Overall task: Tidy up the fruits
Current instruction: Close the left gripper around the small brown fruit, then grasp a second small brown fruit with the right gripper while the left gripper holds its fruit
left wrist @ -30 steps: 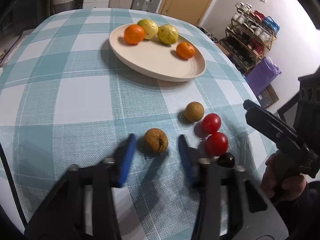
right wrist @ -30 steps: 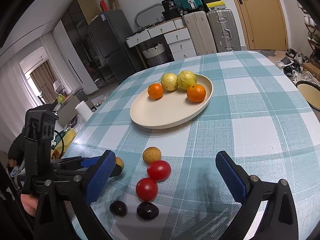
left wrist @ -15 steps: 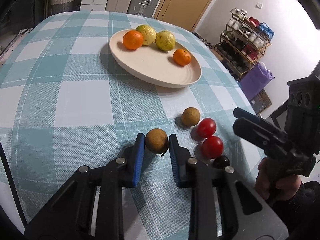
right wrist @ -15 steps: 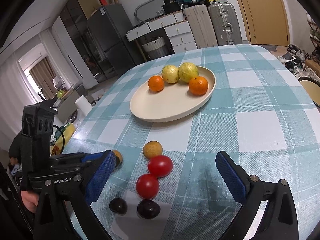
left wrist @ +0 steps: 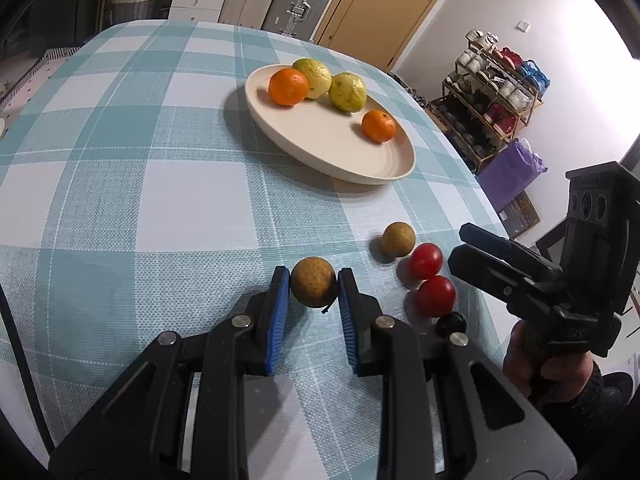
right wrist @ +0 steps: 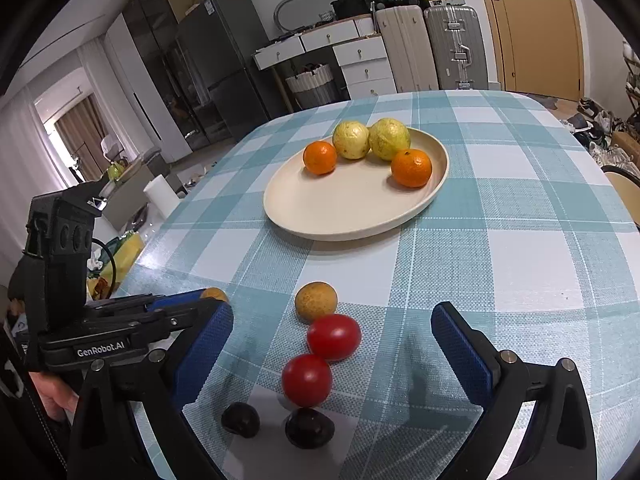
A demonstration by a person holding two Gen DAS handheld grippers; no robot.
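Observation:
My left gripper (left wrist: 313, 286) is shut on a small brown round fruit (left wrist: 313, 287), held just above the checked tablecloth; the fruit peeks out in the right wrist view (right wrist: 214, 294). A second brown fruit (left wrist: 397, 239) lies to its right, with two red tomatoes (left wrist: 426, 260) (left wrist: 435, 295) and a dark fruit (left wrist: 451, 323). A cream plate (left wrist: 332, 152) farther back holds two oranges (left wrist: 288, 87) and two yellow-green fruits (left wrist: 348, 91). My right gripper (right wrist: 332, 340) is open above the tomatoes (right wrist: 334, 337) and two dark fruits (right wrist: 241, 419).
The table (right wrist: 532, 216) has a blue-and-white checked cloth; its edge drops off at the right in the left wrist view. A shoe rack (left wrist: 496, 92) and a purple bag (left wrist: 512, 172) stand beyond it. Suitcases (right wrist: 456, 48) and drawers line the far wall.
My left gripper closed from wide open onto the brown fruit and lifted it slightly. My right gripper stayed open and moved a little closer to the tomatoes.

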